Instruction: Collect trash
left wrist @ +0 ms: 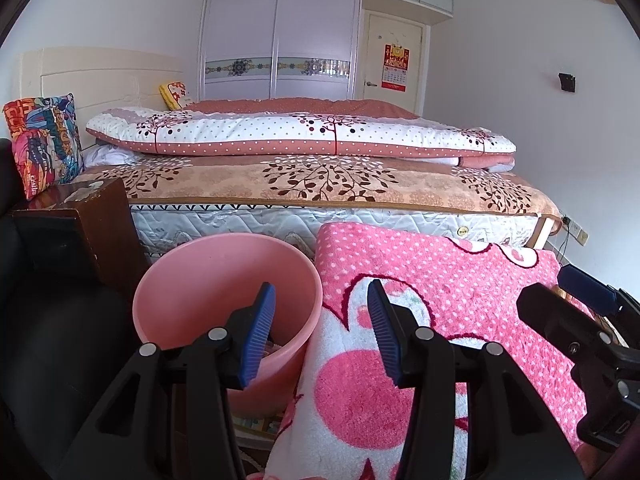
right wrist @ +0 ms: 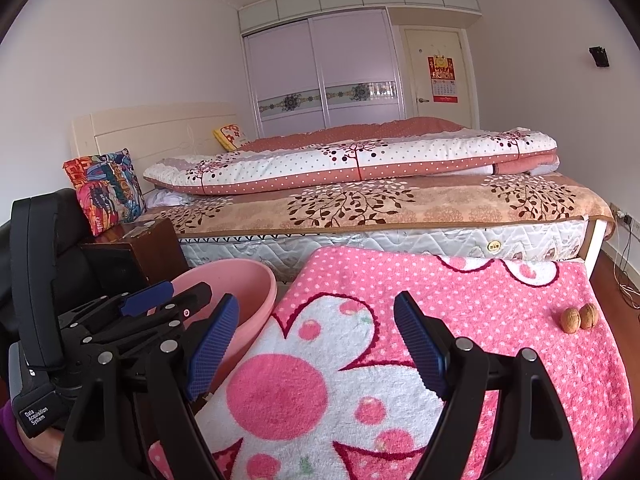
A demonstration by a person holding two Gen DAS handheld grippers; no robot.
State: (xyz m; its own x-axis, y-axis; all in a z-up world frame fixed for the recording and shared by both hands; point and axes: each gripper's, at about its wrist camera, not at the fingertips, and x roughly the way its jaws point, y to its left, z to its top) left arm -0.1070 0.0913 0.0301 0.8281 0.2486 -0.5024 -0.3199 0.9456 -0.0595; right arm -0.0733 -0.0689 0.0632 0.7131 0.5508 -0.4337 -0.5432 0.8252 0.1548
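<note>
A pink plastic bin (left wrist: 224, 276) stands left of a pink flowered towel (left wrist: 440, 280) that covers a surface. Something lies in the bin's bottom, mostly hidden. My left gripper (left wrist: 322, 332) is open and empty, held over the bin's right rim. My right gripper (right wrist: 316, 344) is open and empty above the towel (right wrist: 460, 292). Two walnuts (right wrist: 579, 318) lie on the towel near its right edge. The bin (right wrist: 240, 280) shows left of the towel in the right wrist view, partly behind the left gripper (right wrist: 148, 300). The right gripper (left wrist: 576, 304) shows at the right edge of the left wrist view.
A bed (left wrist: 320, 184) with folded quilts runs across behind the towel. A dark wooden nightstand (left wrist: 80, 216) and a colourful cushion (left wrist: 44, 140) stand left of the bin. A black chair (left wrist: 40, 340) is at the far left. A cable (right wrist: 624, 280) runs along the right wall.
</note>
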